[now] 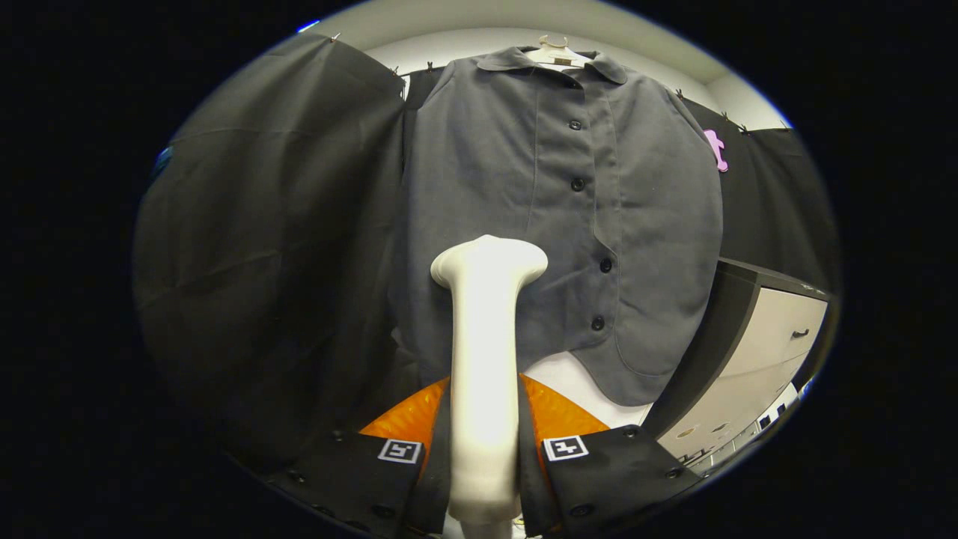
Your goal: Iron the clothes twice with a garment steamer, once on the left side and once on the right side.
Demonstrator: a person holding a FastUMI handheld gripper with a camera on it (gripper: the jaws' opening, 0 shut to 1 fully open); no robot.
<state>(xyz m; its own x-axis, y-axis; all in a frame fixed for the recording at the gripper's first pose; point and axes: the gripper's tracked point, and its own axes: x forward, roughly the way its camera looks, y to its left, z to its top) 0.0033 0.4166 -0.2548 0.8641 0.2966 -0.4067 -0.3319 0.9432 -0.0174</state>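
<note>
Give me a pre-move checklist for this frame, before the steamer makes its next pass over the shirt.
1. Grip: gripper shut on the steamer, a finger at each side of its handle: ok.
2. Steamer head up, against the shirt's lower front, beside the button placket: ok.
3. Shirt hanging on its hanger, buttoned: ok.
4. Head actually touching the cloth: cannot tell.
5. Steam coming out: cannot tell.
6. Cabinet stands clear of the shirt's front: ok.

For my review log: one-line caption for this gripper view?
Gripper shut on white garment steamer, its head against the hanging grey shirt, left of the button placket.
</note>
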